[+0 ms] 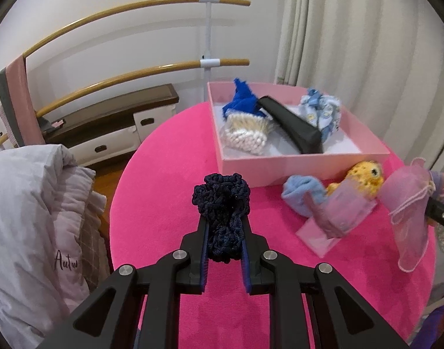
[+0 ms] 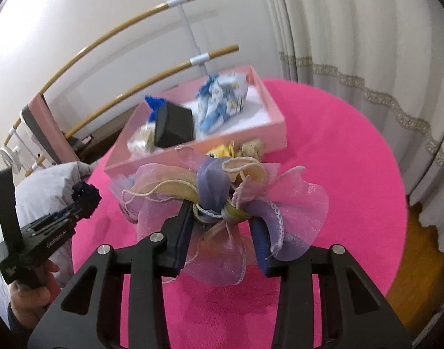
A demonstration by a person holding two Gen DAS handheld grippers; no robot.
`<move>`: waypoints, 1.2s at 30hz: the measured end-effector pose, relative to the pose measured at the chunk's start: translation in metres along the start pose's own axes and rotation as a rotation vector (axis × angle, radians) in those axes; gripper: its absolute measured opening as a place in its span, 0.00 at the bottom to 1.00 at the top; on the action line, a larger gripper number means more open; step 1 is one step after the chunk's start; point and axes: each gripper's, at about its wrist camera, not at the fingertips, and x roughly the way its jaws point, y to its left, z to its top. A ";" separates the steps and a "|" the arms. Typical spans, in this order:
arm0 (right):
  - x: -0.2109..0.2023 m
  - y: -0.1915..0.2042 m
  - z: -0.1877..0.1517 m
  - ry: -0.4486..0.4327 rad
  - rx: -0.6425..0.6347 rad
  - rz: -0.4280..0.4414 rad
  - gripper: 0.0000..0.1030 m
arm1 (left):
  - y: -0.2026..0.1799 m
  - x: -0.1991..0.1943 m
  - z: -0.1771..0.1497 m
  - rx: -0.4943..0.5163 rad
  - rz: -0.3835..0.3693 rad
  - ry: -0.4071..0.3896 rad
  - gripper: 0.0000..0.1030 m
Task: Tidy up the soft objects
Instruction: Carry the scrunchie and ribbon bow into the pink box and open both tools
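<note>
Left hand-held gripper (image 1: 223, 221) clamping a dark navy crocheted scrunchie (image 1: 222, 203), hanging just above the pink tabletop (image 1: 163, 174) at about 6 o'clock in the left wrist view. Right hand-held gripper (image 2: 222, 218) squeezing a bunch of sheer organza pouches (image 2: 222, 200), pink, lilac and cream, drawstrings dangling everywhere. Pink box (image 1: 294, 165) sitting at 1 o'clock from the left gripper, already holding a blue cloth (image 1: 242, 99), a bundle of cotton swabs (image 1: 245, 133), a black case (image 1: 291, 122) and a light blue patterned fabric (image 1: 320, 110). Lying just outside the box's near wall, around 3 o'clock: a pale blue sock (image 1: 300, 192), a yellow knitted toy (image 1: 364, 177) and a blurry pink pouch (image 1: 341, 212). Grey bedding (image 1: 26, 218) piling up off the tabletop at 9 o'clock.
</note>
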 end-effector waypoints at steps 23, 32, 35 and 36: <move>-0.029 0.050 0.091 -0.150 -0.154 0.000 0.34 | -0.019 -0.084 0.069 0.029 -0.005 -0.198 0.13; -0.028 0.065 0.134 -0.182 -0.187 0.005 0.34 | -0.028 -0.089 0.114 0.024 -0.013 -0.253 0.13; -0.025 0.068 0.145 -0.187 -0.198 -0.001 0.34 | -0.031 -0.086 0.125 0.021 -0.014 -0.265 0.13; -0.023 0.069 0.149 -0.185 -0.201 -0.005 0.34 | -0.033 -0.084 0.130 0.022 -0.014 -0.267 0.13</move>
